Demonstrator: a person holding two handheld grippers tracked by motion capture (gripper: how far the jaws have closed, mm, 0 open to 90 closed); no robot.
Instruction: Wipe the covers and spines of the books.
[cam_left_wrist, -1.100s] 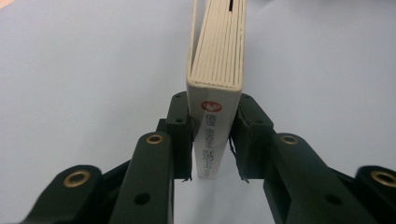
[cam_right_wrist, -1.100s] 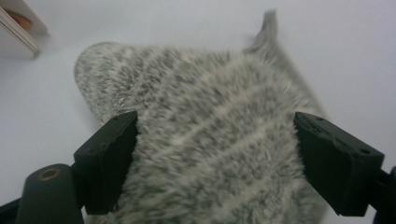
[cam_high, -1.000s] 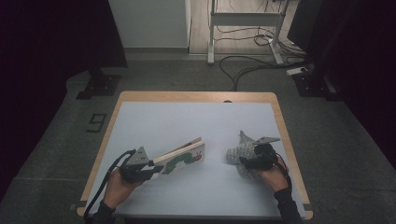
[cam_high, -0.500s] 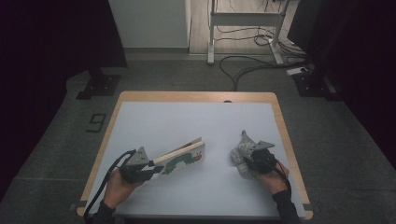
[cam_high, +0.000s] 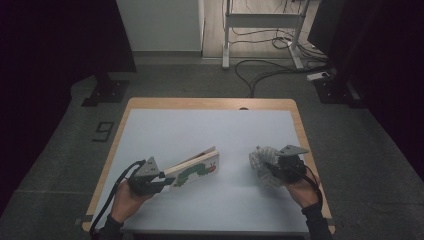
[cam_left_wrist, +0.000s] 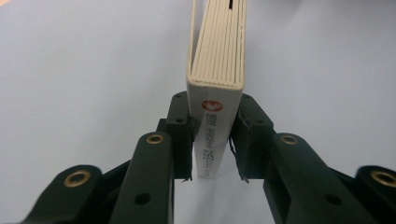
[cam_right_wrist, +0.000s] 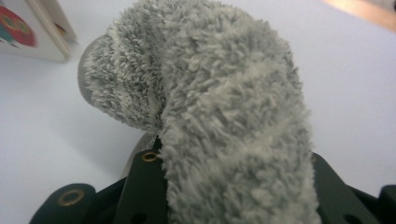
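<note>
A picture board book (cam_high: 196, 169) with a green caterpillar on its cover is tilted over the white table top (cam_high: 200, 130). My left gripper (cam_high: 167, 179) is shut on its spine end. In the left gripper view both pads (cam_left_wrist: 182, 135) press the book (cam_left_wrist: 219, 56) from either side. At the right, my right gripper (cam_high: 271, 167) is shut on a grey fluffy cloth item (cam_high: 262, 160). Its jaws have just been closing with that item between them. In the right gripper view the fluffy item (cam_right_wrist: 210, 93) bulges up over the jaws and hides the fingertips; a corner of the book (cam_right_wrist: 28, 28) lies beyond.
The table has a wooden rim (cam_high: 210, 103) around the white surface. The far half of the surface is open room. Beyond the table, cables (cam_high: 265, 67) and a metal stand (cam_high: 227, 45) lie on the floor.
My right gripper has shut on the grey fluffy item and lifted it a little off the table. The left gripper and book have stayed put.
</note>
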